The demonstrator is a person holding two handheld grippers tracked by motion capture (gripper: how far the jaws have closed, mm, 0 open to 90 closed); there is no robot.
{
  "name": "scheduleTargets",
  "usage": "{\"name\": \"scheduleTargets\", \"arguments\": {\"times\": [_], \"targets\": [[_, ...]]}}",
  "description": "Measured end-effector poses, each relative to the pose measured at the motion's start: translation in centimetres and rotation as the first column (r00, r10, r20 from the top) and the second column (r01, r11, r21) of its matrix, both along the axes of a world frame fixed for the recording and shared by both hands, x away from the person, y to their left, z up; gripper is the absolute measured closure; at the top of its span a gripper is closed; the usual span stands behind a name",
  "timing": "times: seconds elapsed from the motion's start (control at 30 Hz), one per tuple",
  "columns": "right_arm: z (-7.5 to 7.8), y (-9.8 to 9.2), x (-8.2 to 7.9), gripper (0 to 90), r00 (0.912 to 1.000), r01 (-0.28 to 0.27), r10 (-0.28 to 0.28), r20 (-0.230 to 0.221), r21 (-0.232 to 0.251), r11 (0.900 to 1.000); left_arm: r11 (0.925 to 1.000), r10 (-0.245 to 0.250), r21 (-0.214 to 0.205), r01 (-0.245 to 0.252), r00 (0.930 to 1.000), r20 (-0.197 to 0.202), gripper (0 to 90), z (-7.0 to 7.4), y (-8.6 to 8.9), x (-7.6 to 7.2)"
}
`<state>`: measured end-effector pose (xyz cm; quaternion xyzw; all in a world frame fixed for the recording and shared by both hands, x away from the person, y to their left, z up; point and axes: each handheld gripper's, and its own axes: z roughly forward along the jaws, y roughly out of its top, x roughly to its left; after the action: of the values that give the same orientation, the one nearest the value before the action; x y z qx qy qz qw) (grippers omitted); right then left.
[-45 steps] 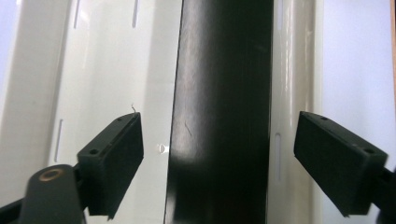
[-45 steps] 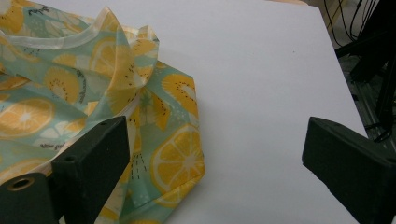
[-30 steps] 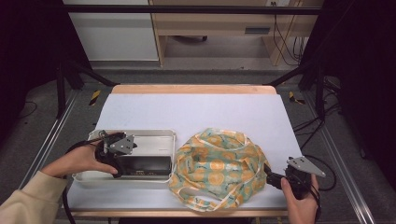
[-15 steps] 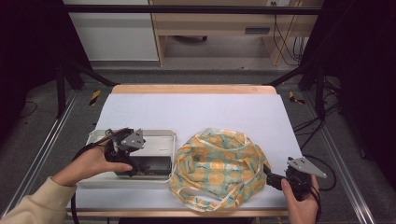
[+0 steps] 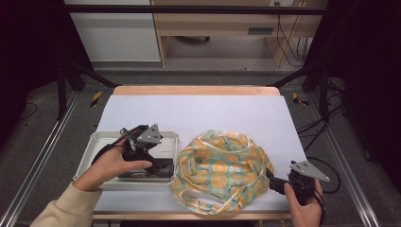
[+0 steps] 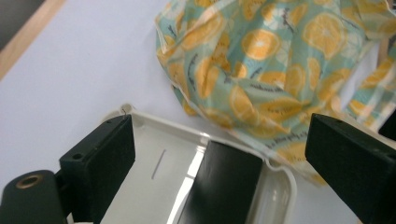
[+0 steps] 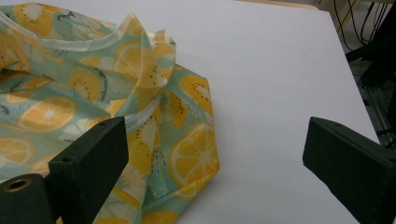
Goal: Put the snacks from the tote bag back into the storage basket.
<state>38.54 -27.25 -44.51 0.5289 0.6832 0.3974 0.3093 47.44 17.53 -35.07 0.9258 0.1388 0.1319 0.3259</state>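
Since the earlier frames, left tool (image 5: 158, 166) has travelled from the tray's 9 o'clock side across to its 3 o'clock end; right tool and cloth show no shift.

Item 1, left tool. High view: over the tray (image 5: 94, 142), held from 7 o'clock by a hand (image 5: 108, 165) in a cream sleeve (image 5: 66, 208), grey plate on top. Left gripper view: jaws set wide, empty, straddling the black block (image 6: 222, 186). No contact with the block can be made out.

Item 2, tray. White, shallow, on the counter (image 5: 198, 111) at 9 o'clock of the cloth. Its 3 o'clock rim lies just beside the cloth edge, perhaps touching.

Item 3, block. Black, flat, inside the tray at its 3 o'clock end, toward the near rim. Partly hidden under the tool in the high view.

Item 4, cloth (image 5: 220, 168). Teal with orange-slice print and pale trim, crumpled in a loose mound at counter centre-right, near the front edge.

Item 5, right tool (image 5: 273, 183). At 3 o'clock of the cloth, held from below by a hand (image 5: 302, 205). Right gripper view: jaws wide, empty, one jaw over the cloth hem, the other over bare counter.

Reading: the left tool's move puts it in line to take the block; judged as the approach step, grasp not yet made. Right tool seems to wait at the cloth edge.
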Motion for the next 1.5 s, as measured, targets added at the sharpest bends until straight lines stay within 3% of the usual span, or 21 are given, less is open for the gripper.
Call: {"name": "scheduleTargets", "arguments": {"times": [0.13,0.23,0.3,0.33,0.5,0.57,0.63,0.9,0.93,1.03,1.13,1.27,1.3,1.4,1.5], "targets": [[-0.1,0.1,0.0,7.2,1.0,0.0,0.0,-0.002,-0.008,1.0,0.9972,0.011,-0.074,-0.012,0.9998,-0.016,8.5,-0.3,-0.7,-0.1],[-0.1,0.1,-0.1,7.1,1.0,0.005,-0.005,-0.002,-0.006,1.0,0.998,0.036,-0.052,-0.037,0.9993,-0.011,8.5,-1.2,-1.4,0.2],[0.0,0.1,-0.2,7.1,0.9999,0.011,-0.011,-0.001,-0.007,0.9999,0.9956,0.053,-0.076,-0.054,0.9983,-0.022,9.0,-1.7,-1.5,0.4],[0.0,0.1,-0.2,7.1,0.9999,0.011,-0.011,0.002,-0.008,0.9999,0.9963,0.06,-0.061,-0.061,0.9979,-0.024,9.2,-1.7,-1.5,0.5],[-0.3,0.2,0.2,7.1,0.9999,-0.007,0.007,-0.011,-0.01,0.9999,0.9905,0.119,-0.07,-0.118,0.9929,0.007,8.7,-1.5,0.0,0.6],[-0.1,0.3,0.1,7.2,1.0,-0.007,0.007,-0.001,-0.014,0.9999,0.9827,0.167,-0.082,-0.166,0.9858,0.014,8.6,-1.3,1.1,0.8],[0.0,0.3,0.0,7.1,1.0,-0.004,0.004,0.008,-0.014,0.9999,0.9697,0.218,-0.112,-0.217,0.9759,-0.003,8.4,-1.4,2.7,1.0],[0.0,0.4,-0.1,7.1,1.0,-0.003,0.004,0.005,-0.019,0.9998,0.9336,0.325,-0.148,-0.326,0.9452,-0.035,8.4,-1.9,7.0,1.3],[0.0,0.4,-0.1,7.1,1.0,-0.004,0.004,0.008,-0.022,0.9998,0.9261,0.341,-0.156,-0.343,0.9391,-0.039,8.5,-1.9,7.5,1.4],[0.0,0.4,-0.1,7.1,1.0,-0.003,0.003,0.004,-0.019,0.9998,0.9146,0.366,-0.167,-0.368,0.9295,-0.046,8.4,-1.9,8.2,1.6],[0.0,0.4,0.0,7.1,1.0,-0.006,0.006,0.0,-0.021,0.9998,0.9083,0.378,-0.176,-0.379,0.9248,-0.042,8.2,-1.8,8.7,1.7],[0.0,0.4,-0.1,7.1,1.0,-0.005,0.005,0.005,-0.022,0.9997,0.8878,0.417,-0.194,-0.417,0.9078,-0.043,8.2,-1.8,9.6,1.9],[0.0,0.4,-0.1,7.1,1.0,-0.005,0.005,0.004,-0.021,0.9998,0.886,0.422,-0.194,-0.421,0.9058,-0.041,8.2,-1.8,9.9,2.0],[0.0,0.4,0.0,7.1,1.0,-0.005,0.005,0.001,-0.022,0.9997,0.8697,0.452,-0.201,-0.451,0.891,-0.044,8.2,-2.0,10.8,2.2],[0.0,0.4,0.0,7.0,1.0,-0.007,0.007,0.003,-0.021,0.9997,0.8592,0.474,-0.197,-0.472,0.8796,-0.043,8.2,-2.1,11.6,2.4]]}}
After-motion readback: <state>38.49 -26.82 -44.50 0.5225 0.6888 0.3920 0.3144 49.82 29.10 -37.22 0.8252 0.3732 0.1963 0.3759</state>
